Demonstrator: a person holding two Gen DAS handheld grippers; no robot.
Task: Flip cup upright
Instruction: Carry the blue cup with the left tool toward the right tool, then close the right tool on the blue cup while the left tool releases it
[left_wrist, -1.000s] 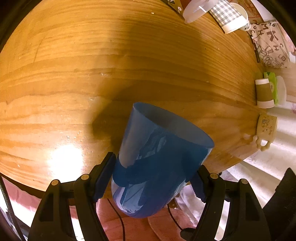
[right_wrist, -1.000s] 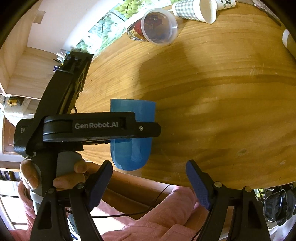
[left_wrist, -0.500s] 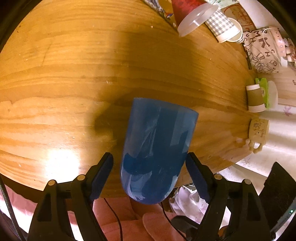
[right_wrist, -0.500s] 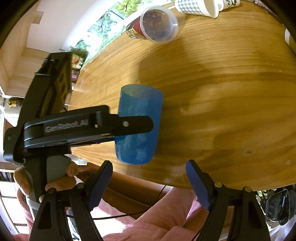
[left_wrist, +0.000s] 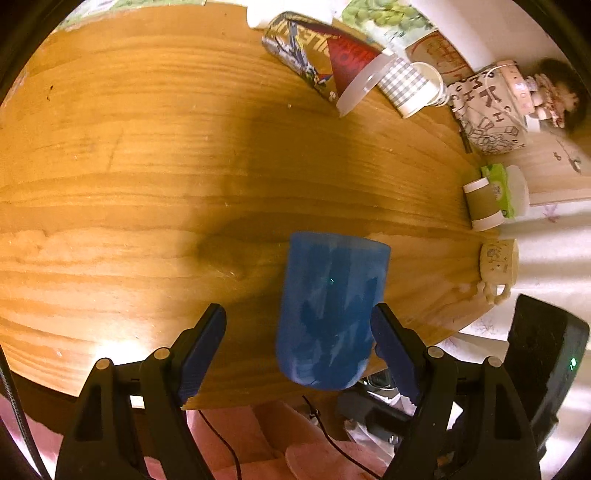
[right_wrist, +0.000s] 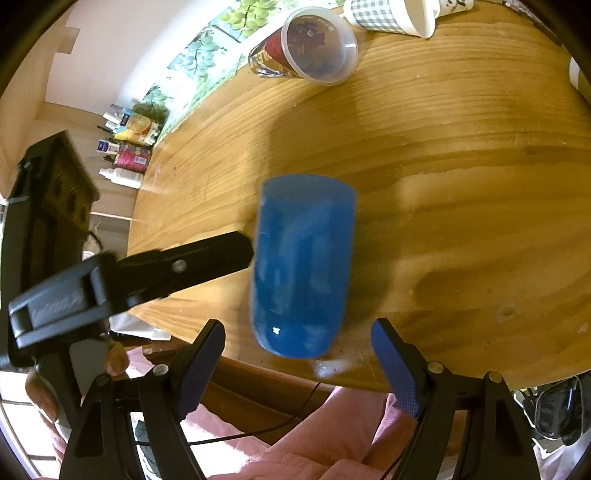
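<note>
Where the blue cup (left_wrist: 328, 314) was squeezed between the fingers of the left gripper (left_wrist: 299, 350) a second ago, it has now been let go, and the fingers are spread wide. The cup is seen standing on the wooden table (left_wrist: 147, 177) with its open mouth up and its rounded bottom near the table's front edge. It is no longer in the middle of the left gripper; it is close against the right finger (left_wrist: 393, 350), and a wide gap is left beside the left finger (left_wrist: 203, 347). It cannot be told whether the right finger is touching it.

From the right wrist view, the cup (right_wrist: 303, 266) is seen a bit blurred, in front of the right gripper (right_wrist: 297, 363) and between its two fingers, but not touched by them. The right gripper is also opened wide, and nothing is held in it.

Lots of bare table is seen ahead of both grippers and to the left. A checked cup (left_wrist: 410, 86) and a clear cup (left_wrist: 354, 79) are lying at the far edge, well apart from the blue cup.
</note>
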